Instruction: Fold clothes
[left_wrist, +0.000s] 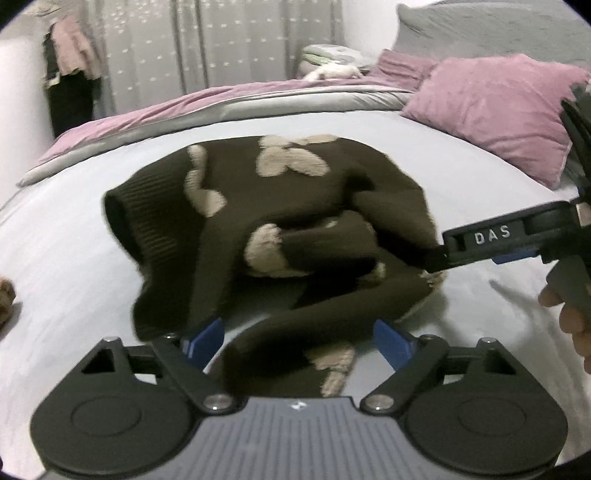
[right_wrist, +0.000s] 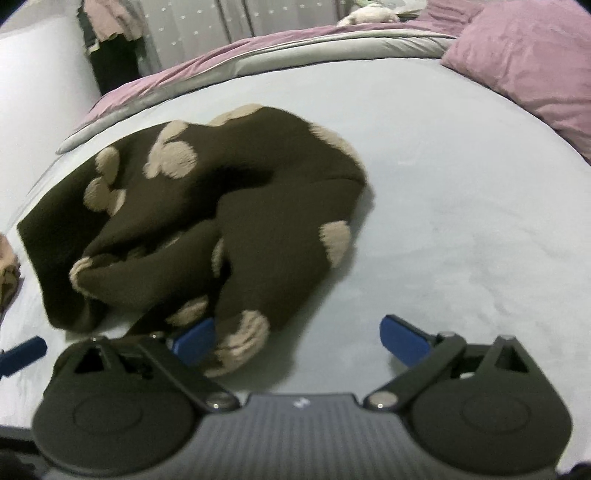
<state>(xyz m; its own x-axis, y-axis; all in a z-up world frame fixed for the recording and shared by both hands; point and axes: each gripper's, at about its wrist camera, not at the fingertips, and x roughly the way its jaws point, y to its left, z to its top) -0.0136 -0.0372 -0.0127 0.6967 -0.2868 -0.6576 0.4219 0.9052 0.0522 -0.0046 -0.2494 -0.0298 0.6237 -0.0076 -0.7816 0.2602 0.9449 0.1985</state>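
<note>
A dark brown knit sweater (left_wrist: 280, 221) with beige butterfly patches is lying crumpled in a heap on the pale sheet of the bed (left_wrist: 461, 314), near the middle of the mattress, with a pink pillow (left_wrist: 495, 110) sitting well apart at the head end. The left gripper (left_wrist: 298, 345) is hovering over the near edge of the heap; its blue fingers (left_wrist: 207, 341) are standing wide apart with a sleeve lying between them, and neither pad is pressing on the fabric. The right gripper (right_wrist: 301, 338) is also standing wide open, its left finger (right_wrist: 195, 339) sitting just beside or against a fold of the sweater (right_wrist: 207, 221), its other finger over bare sheet, gripping nothing.
</note>
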